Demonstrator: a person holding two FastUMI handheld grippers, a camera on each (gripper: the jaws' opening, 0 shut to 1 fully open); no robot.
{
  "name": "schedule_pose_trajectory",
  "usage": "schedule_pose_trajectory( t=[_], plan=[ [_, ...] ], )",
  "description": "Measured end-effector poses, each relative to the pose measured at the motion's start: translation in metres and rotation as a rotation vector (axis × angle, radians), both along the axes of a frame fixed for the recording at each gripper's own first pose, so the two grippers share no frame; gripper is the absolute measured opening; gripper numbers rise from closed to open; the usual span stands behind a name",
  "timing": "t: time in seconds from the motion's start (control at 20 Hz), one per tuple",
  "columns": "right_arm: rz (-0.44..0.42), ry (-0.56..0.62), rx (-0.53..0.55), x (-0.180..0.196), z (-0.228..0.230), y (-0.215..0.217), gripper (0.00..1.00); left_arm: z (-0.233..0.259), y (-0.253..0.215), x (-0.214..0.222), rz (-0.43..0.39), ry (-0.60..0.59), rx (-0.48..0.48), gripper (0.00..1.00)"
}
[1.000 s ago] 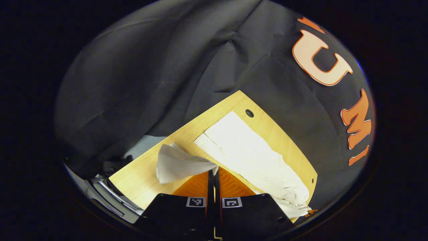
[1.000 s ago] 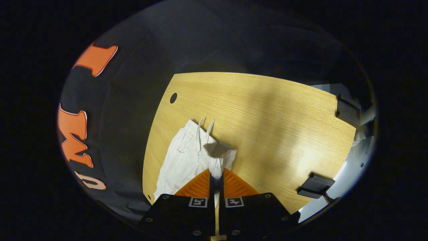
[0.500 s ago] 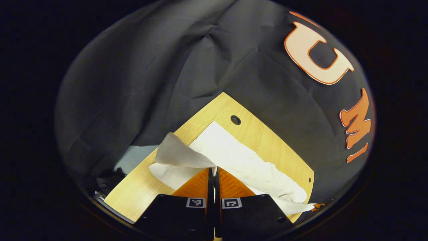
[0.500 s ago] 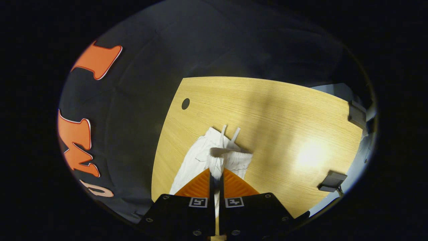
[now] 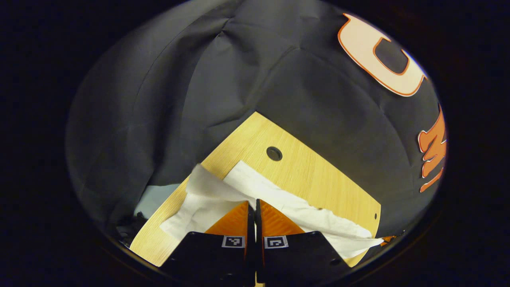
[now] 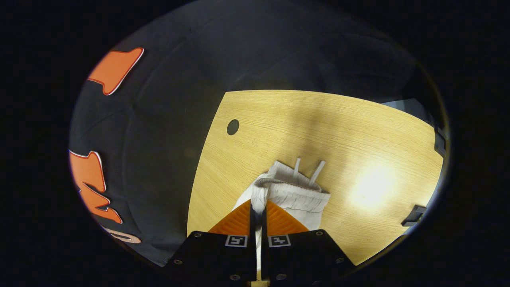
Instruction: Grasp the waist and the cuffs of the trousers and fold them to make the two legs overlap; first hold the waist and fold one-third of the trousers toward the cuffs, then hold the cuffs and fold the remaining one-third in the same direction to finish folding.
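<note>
White trousers (image 5: pixel 279 199) lie across the wooden surface (image 5: pixel 318 175) at lower centre of the left gripper view, where the left gripper (image 5: pixel 252 207) has its jaws clamped on a cuff fold. In the right gripper view, the right gripper (image 6: pixel 257 209) pinches the gathered waist (image 6: pixel 295 191), drawstrings (image 6: pixel 306 169) just above.

We note on the left gripper (image 5: pixel 251 204) and right gripper (image 6: pixel 258 205): black housing blocks, small square black-and-white markers, ridged wedge fingers; round screws on the right.

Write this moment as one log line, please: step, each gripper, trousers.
step: leg-over-leg fold | left gripper: shut on cuff | right gripper: shut on waist | trousers: partly lifted off table
</note>
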State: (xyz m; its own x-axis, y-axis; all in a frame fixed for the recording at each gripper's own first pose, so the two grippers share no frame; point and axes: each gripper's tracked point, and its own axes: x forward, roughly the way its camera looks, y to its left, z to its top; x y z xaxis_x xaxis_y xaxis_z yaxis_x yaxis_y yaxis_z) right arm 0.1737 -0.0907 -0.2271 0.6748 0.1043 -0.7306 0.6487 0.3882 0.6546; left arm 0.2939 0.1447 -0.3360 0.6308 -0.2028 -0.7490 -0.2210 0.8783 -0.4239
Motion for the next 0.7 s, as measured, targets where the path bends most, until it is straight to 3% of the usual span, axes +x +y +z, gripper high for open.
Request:
schedule_pose_trajectory(
  t=[0.3,0.45,0.5,0.55,0.65,0.7],
  plan=[
    [-0.013,-0.048,0.027,0.033,-0.004,0.006,0.06,-0.005,-0.011,0.029,0.0,-0.042,0.038,0.05],
    [-0.025,-0.099,0.033,0.04,0.008,0.001,0.14,0.004,-0.026,0.048,0.038,-0.074,-0.06,0.09],
    [-0.029,-0.12,0.013,0.044,0.012,-0.003,0.15,0.012,-0.025,0.052,0.059,-0.095,-0.079,0.24],
    [-0.029,-0.14,-0.006,0.045,0.014,-0.008,0.33,0.019,-0.022,0.059,0.076,-0.124,-0.079,0.39],
    [-0.019,-0.141,-0.032,0.041,0.013,-0.013,0.46,0.025,-0.02,0.057,0.079,-0.15,-0.06,0.7],
    [-0.008,-0.128,-0.049,0.035,0.009,-0.017,0.54,0.027,-0.021,0.053,0.068,-0.143,-0.032,0.76]
  ],
)
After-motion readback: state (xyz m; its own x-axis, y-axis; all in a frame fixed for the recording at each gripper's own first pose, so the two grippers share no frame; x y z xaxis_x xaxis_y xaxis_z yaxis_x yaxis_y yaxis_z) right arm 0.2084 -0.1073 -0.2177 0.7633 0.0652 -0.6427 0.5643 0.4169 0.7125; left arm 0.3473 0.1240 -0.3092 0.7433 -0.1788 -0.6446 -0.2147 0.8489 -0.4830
